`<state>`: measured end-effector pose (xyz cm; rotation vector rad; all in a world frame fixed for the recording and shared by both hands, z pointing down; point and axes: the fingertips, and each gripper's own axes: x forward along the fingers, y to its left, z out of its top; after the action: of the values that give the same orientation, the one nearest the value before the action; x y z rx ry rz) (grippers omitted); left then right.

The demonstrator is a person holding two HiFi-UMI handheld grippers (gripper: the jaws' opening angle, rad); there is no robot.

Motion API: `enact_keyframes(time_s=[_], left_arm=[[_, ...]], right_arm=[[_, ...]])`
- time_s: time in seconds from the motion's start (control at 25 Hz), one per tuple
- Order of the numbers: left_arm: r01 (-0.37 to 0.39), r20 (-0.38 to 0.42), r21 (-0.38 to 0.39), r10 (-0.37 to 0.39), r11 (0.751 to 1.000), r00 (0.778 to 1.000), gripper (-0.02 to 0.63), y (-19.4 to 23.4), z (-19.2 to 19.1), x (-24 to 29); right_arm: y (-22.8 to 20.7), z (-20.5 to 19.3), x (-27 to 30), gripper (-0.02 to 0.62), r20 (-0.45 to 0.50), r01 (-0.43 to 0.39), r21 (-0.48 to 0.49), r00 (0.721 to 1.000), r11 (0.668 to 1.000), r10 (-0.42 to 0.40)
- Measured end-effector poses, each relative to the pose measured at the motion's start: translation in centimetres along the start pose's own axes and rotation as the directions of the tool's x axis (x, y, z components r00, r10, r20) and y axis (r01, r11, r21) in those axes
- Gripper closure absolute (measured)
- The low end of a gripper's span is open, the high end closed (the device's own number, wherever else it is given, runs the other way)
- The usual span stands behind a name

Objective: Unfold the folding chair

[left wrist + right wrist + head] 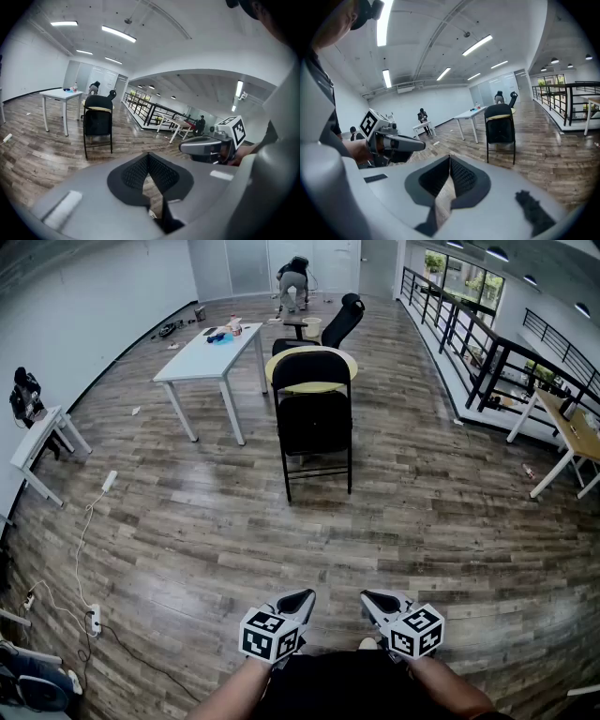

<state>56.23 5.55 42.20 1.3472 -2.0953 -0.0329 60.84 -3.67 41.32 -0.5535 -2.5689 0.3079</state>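
A black folding chair point(313, 418) stands folded and upright on the wood floor, well ahead of me. It also shows in the left gripper view as a folding chair point(98, 123) and in the right gripper view as a folding chair point(500, 128). My left gripper point(294, 605) and right gripper point(379, 603) are held close to my body at the bottom of the head view, far from the chair. Both are shut with nothing between the jaws. Each gripper shows in the other's view: the right gripper point(186, 147) and the left gripper point(418, 144).
A white table point(208, 352) stands left of the chair, an office chair point(337, 324) and a round yellow-topped table point(312, 367) behind it. A person point(294, 282) crouches at the far wall. Cables and a power strip point(94, 619) lie at left; a railing point(469, 343) and desk point(574, 437) at right.
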Motion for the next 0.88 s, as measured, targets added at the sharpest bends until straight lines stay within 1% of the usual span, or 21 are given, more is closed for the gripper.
enact_keyframes(time_s=[0.24,0.48,0.56,0.68,0.8,0.88], left_arm=[[0.003,0.009,0.002,-0.003,1.0,1.0,0.598,0.5,0.0,-0.4],[0.02,0.002,-0.016,-0.02,1.0,1.0,0.598,1.2,-0.4,-0.9],[0.031,0.002,-0.041,-0.031,0.999,1.0,0.598,1.5,-0.6,-1.1],[0.043,0.019,-0.1,-0.041,0.994,0.999,0.598,2.3,-0.6,-1.5],[0.042,0.034,-0.172,-0.037,0.984,0.999,0.598,3.7,-0.6,-2.2],[0.034,0.042,-0.205,-0.026,0.978,0.999,0.598,4.6,-0.9,-3.0]], right_arm=[[-0.4,0.2,0.0,0.589,0.011,0.026,0.002,1.0,1.0,-0.026],[0.3,0.1,0.7,0.589,0.006,0.033,0.009,0.999,0.999,-0.033],[0.6,0.1,1.0,0.589,0.005,0.032,0.01,0.999,0.999,-0.032],[1.3,0.2,1.8,0.589,0.001,0.025,0.0,1.0,1.0,-0.025],[2.1,0.5,2.6,0.589,-0.001,0.019,-0.012,1.0,1.0,-0.019],[2.6,0.7,3.0,0.589,0.003,0.024,-0.014,1.0,1.0,-0.024]])
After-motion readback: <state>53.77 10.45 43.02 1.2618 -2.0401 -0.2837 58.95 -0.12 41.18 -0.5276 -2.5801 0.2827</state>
